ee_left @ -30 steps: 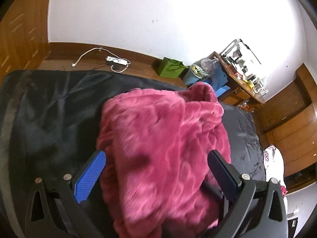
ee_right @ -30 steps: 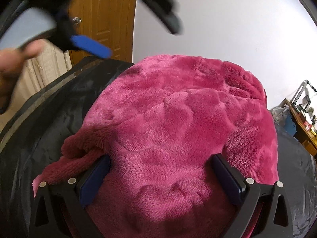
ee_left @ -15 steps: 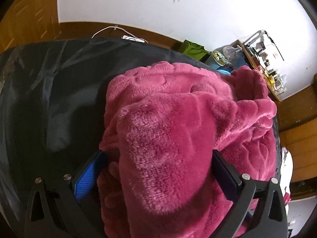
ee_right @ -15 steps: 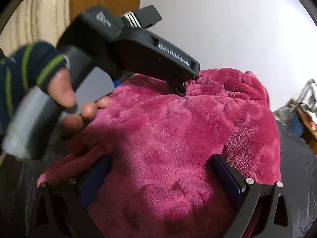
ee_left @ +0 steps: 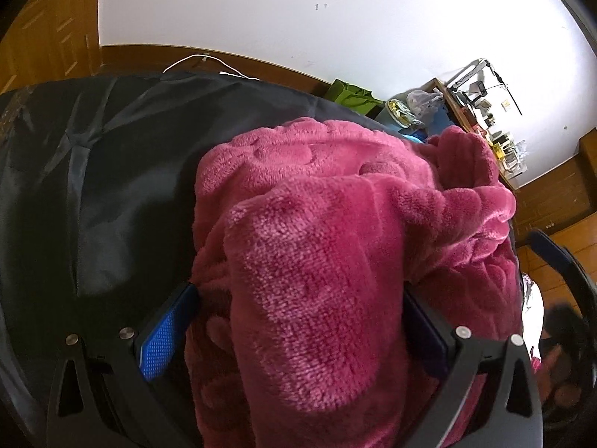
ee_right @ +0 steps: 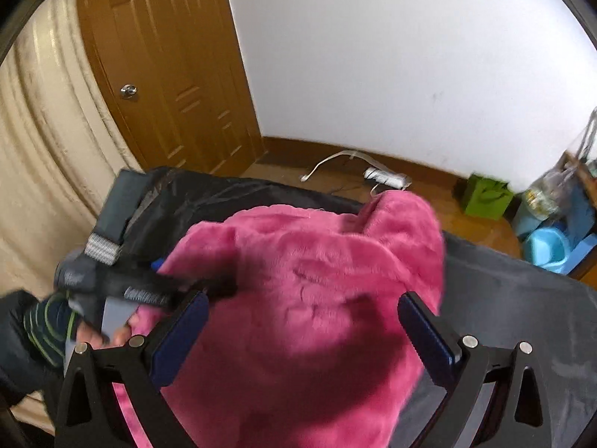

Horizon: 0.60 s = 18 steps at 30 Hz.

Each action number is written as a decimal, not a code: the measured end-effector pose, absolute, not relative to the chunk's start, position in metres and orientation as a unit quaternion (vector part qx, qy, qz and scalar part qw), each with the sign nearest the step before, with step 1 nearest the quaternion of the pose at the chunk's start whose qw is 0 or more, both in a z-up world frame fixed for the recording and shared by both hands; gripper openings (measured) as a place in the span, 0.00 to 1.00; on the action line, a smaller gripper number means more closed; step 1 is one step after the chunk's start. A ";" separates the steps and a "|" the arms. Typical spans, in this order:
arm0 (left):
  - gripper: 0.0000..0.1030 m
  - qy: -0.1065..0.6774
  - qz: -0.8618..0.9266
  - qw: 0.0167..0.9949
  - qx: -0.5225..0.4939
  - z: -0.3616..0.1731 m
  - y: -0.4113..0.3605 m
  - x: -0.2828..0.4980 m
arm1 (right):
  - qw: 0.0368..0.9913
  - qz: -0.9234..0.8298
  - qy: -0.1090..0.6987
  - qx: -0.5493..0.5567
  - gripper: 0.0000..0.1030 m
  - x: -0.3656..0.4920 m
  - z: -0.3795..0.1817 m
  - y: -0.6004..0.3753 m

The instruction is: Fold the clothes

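My left gripper [ee_left: 294, 321] and right gripper [ee_right: 302, 328] both gape wide around the pink fleece [ee_left: 335, 261]. Fleece hides my lower fingers, so any grip there I cannot tell.

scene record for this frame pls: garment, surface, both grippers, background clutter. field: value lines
garment: pink fleece garment, bunched and partly folded over itself
surface: black sheet under the garment
left gripper: jaws spread wide, fleece bulging between the fingers, no pinch visible
right gripper: jaws spread wide over the fleece, no pinch visible
hand: holds the left gripper's handle, striped cuff at the wrist
background: green bag, white power strip, wooden door
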<state>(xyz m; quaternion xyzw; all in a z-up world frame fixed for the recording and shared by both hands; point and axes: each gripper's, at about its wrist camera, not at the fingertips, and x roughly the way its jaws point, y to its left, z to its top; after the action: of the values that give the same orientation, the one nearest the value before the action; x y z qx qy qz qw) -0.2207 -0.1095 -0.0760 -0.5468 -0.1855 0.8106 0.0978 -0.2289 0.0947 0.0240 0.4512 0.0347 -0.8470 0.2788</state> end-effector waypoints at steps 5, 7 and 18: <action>1.00 -0.188 0.811 0.106 -0.544 -0.079 -0.114 -0.220 | 0.282 -0.818 0.022 0.501 1.00 -0.260 -0.006 0.072; 1.00 -0.191 0.811 0.108 -0.542 -0.081 -0.116 -0.219 | 0.277 -0.814 0.005 0.511 1.00 -0.271 -0.011 0.065; 1.00 -0.173 0.818 0.105 -0.539 -0.084 -0.112 -0.218 | 0.201 -0.801 0.086 0.558 1.00 -0.286 -0.036 0.032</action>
<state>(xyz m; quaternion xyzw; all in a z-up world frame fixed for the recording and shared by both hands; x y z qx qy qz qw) -0.2181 -0.1125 -0.0836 -0.5390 -0.1732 0.8176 0.1051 -0.2863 0.0325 -0.0359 0.5580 0.0858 -0.8006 0.2008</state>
